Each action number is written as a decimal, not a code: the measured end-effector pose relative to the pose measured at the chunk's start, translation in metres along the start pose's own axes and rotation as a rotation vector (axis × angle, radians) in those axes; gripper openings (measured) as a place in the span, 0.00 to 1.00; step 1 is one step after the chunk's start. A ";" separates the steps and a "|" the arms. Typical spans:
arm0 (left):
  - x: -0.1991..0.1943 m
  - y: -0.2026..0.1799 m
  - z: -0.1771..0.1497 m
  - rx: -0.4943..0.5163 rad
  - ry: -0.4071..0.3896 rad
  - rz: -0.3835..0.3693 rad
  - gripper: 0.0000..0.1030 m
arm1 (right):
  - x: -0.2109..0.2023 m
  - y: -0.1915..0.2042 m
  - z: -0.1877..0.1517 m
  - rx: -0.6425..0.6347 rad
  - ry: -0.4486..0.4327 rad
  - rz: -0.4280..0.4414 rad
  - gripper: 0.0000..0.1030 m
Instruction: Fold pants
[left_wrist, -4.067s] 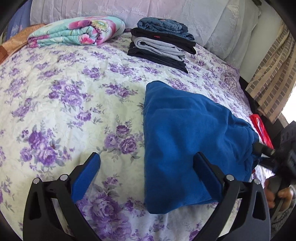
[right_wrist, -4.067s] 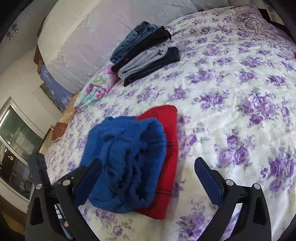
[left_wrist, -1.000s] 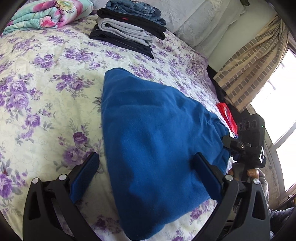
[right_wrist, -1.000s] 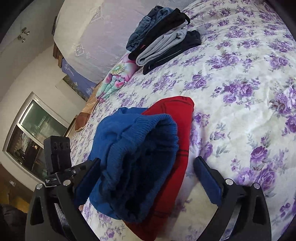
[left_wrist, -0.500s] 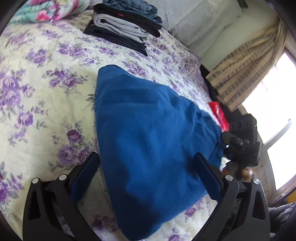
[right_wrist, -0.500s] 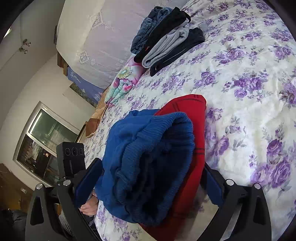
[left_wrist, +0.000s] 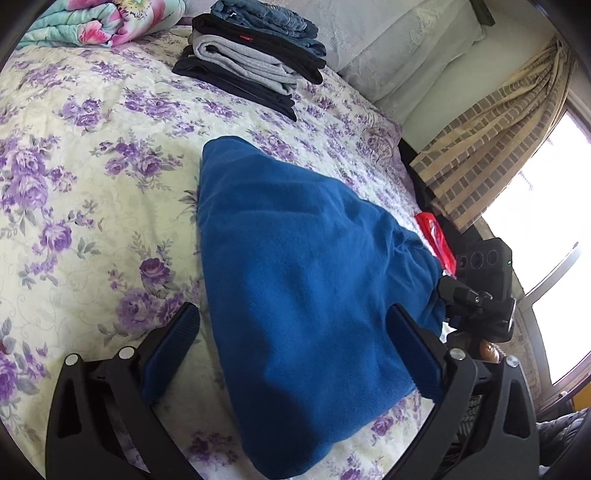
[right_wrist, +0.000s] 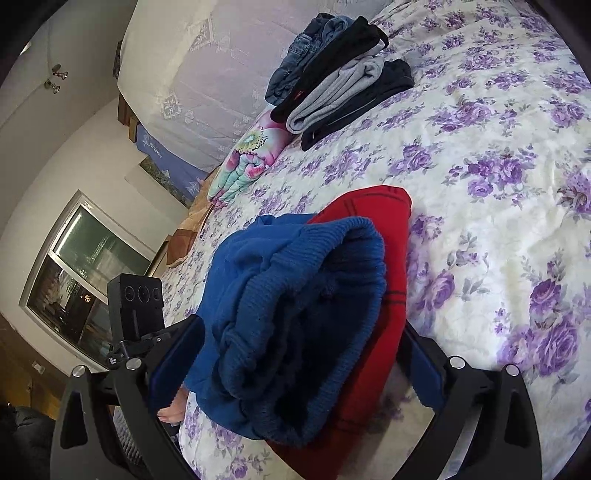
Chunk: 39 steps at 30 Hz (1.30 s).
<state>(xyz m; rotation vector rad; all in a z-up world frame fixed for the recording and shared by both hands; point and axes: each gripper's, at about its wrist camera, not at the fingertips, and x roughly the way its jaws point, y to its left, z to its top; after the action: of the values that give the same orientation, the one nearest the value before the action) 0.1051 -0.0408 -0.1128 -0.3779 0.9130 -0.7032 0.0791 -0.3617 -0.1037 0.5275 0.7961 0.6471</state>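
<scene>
Blue fleece pants (left_wrist: 295, 288) lie folded on the floral bedspread (left_wrist: 92, 177). My left gripper (left_wrist: 295, 354) is open, its jaws on either side of the near end of the pants. In the right wrist view the ribbed waistband of the blue pants (right_wrist: 295, 317) lies on a folded red garment (right_wrist: 384, 258). My right gripper (right_wrist: 295, 365) is open, with the waistband and the red garment between its jaws. The right gripper also shows in the left wrist view (left_wrist: 476, 295) at the waistband end.
A stack of folded pants (left_wrist: 251, 59) sits at the head of the bed, next to a folded floral blanket (left_wrist: 96, 22) and pillows (left_wrist: 399, 40). A striped curtain (left_wrist: 491, 129) and bright window are at the right. The red garment's edge (left_wrist: 432, 236) shows by the bed's edge.
Both grippers have moved closer to the pants. The right gripper's jaws now reach around the waistband and red garment. The pants have not moved.
</scene>
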 end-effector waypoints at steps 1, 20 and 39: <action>0.001 -0.001 0.000 0.000 0.002 0.007 0.95 | 0.000 0.001 -0.001 -0.006 -0.005 -0.022 0.94; -0.017 -0.007 0.004 0.010 -0.080 0.035 0.39 | -0.014 0.028 -0.005 -0.088 -0.115 -0.101 0.52; -0.004 -0.071 0.064 0.185 -0.105 0.034 0.37 | -0.065 0.026 0.032 -0.108 -0.247 -0.115 0.51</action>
<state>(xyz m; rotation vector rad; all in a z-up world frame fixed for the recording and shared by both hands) 0.1285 -0.0891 -0.0332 -0.2322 0.7465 -0.7239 0.0617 -0.3953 -0.0367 0.4493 0.5506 0.5044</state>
